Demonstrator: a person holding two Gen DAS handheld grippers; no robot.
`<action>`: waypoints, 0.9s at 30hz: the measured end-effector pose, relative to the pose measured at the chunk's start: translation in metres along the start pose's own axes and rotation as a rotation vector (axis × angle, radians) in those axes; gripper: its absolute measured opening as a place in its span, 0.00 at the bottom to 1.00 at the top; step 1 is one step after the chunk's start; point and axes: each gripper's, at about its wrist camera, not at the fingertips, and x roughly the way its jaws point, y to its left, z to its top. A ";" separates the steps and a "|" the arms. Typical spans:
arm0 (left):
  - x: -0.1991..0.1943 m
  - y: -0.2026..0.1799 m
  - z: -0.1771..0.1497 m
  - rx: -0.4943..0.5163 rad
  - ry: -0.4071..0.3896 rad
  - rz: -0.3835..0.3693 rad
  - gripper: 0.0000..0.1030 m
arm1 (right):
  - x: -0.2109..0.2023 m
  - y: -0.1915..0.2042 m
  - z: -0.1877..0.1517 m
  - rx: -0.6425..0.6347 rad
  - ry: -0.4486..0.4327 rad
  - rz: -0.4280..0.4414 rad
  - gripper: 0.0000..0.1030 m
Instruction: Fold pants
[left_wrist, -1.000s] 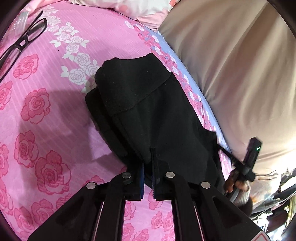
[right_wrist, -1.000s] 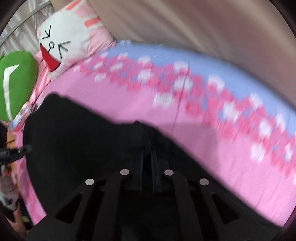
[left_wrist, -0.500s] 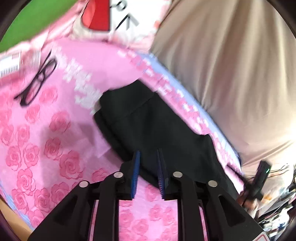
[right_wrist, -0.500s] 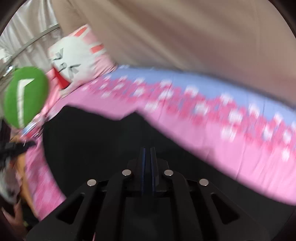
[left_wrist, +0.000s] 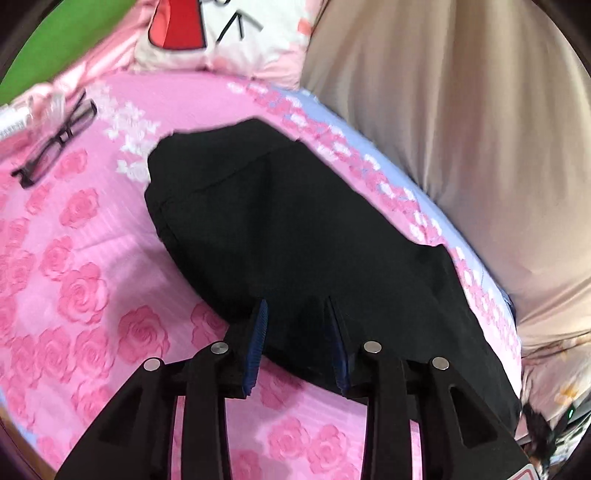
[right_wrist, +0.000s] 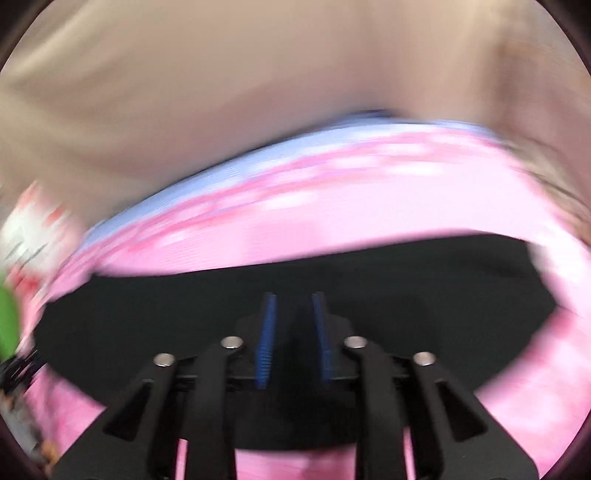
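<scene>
The pants (left_wrist: 295, 229) ahead of the claw are plain black on a pink rose-print sheet (left_wrist: 85, 288). Left of them lie black-framed glasses (left_wrist: 55, 144); beyond hangs a beige curtain (left_wrist: 461, 122).

Eyeglasses (left_wrist: 55, 142) on rose-print sheet (left_wrist: 74, 295)

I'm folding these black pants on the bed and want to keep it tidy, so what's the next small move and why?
Probably draw both grippers back clear of the pants. The left gripper and right gripper have just been opening, their blue fingers now stand apart gripping nothing, and the pants lie folded flat on the pink sheet.
</scene>
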 end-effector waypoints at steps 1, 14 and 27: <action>-0.008 -0.008 -0.004 0.020 -0.017 0.005 0.30 | -0.008 -0.044 -0.003 0.081 -0.013 -0.082 0.37; 0.023 -0.131 -0.045 0.159 0.033 -0.046 0.42 | 0.019 -0.112 0.032 0.110 -0.008 0.007 0.12; 0.035 -0.137 -0.056 0.212 0.017 0.015 0.52 | -0.003 -0.145 -0.025 0.328 0.052 0.176 0.66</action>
